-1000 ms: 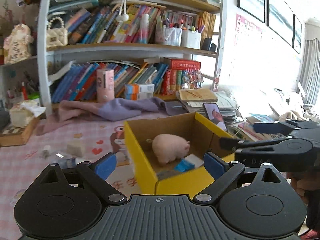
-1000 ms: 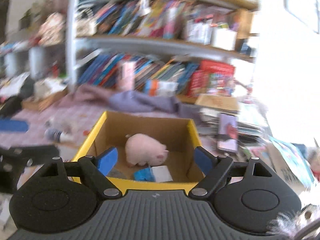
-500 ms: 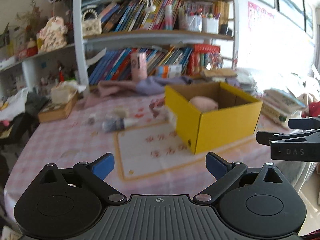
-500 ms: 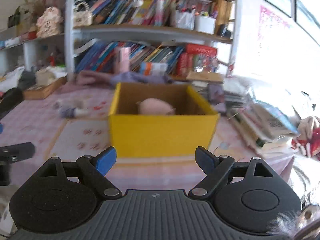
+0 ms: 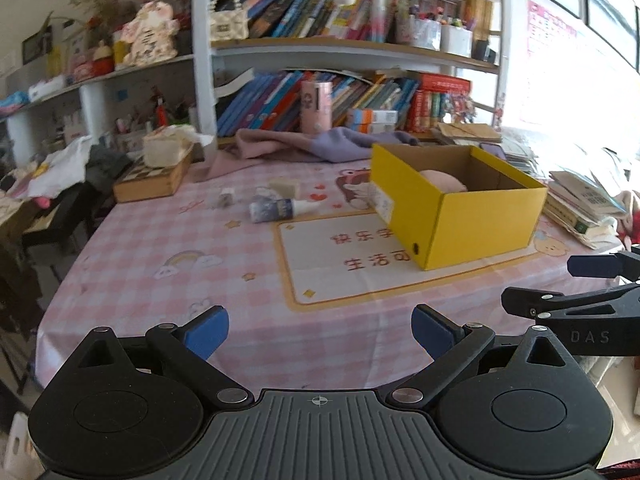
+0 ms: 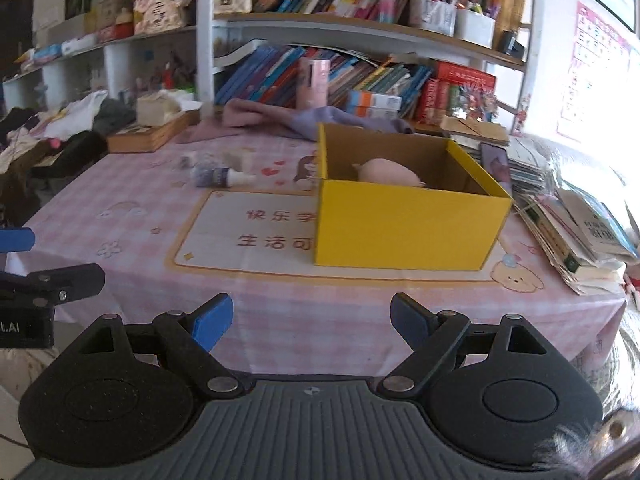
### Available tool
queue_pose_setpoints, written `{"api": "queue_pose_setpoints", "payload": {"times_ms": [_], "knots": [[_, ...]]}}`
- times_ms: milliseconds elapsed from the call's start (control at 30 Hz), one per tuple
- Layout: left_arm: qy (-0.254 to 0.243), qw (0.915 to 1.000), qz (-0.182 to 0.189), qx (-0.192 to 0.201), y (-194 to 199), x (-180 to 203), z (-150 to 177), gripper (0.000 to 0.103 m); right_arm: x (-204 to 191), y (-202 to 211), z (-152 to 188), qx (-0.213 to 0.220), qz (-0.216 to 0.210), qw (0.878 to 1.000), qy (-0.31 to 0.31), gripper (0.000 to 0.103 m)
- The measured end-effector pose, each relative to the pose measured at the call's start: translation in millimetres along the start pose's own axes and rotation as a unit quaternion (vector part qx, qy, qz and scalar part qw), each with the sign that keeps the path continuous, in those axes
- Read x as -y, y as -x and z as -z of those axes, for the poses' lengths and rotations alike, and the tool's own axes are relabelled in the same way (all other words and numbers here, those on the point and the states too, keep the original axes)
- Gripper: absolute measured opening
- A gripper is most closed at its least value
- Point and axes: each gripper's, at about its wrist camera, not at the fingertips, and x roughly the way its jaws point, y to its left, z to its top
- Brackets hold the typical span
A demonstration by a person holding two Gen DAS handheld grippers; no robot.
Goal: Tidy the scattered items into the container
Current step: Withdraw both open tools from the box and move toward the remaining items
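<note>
A yellow cardboard box (image 5: pixel 472 216) (image 6: pixel 404 228) stands on the pink checked tablecloth (image 5: pixel 168 256) (image 6: pixel 132 216), with a pink plush pig (image 5: pixel 442 179) (image 6: pixel 386 172) inside it. Left of the box lie a small bottle (image 5: pixel 276 209) (image 6: pixel 216 177), a small white cube (image 5: pixel 226 198) and a pale block (image 5: pixel 286 188). My left gripper (image 5: pixel 320 330) is open and empty, held off the table's near edge. My right gripper (image 6: pixel 312 320) is likewise open and empty, in front of the box. Each gripper shows at the side of the other's view.
A bookshelf (image 5: pixel 344 44) full of books rises behind the table. A pink and purple cloth (image 5: pixel 304 146) lies at the back. A wooden box with tissues (image 5: pixel 154 176) sits back left. Stacked books and papers (image 6: pixel 572 224) crowd the right edge, with a phone (image 6: pixel 496 164) near them.
Both grippers have pulled back from right over the box to beyond the table's near edge, so the whole table has come into view. Jaws stayed open and empty.
</note>
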Motion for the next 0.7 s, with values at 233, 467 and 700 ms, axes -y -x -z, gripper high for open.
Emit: {"api": "queue_pose_setpoints", "payload": {"times_ms": [233, 467, 700], "knots": [[0.025, 0.9993, -0.025, 0.007, 8, -28, 4, 0.099, -29, -5, -11, 0.014, -0.025, 0.999, 0.032, 0.083], [0.036, 0.9987, -0.033, 0.009, 5, -45, 0, 0.099, -51, -17, -26, 0.016, -0.045, 0.997, 0.059, 0.083], [0.040, 0.9986, -0.028, 0.018, -4, -62, -7, 0.099, -64, -39, -37, 0.015, -0.061, 0.996, 0.062, 0.081]]}}
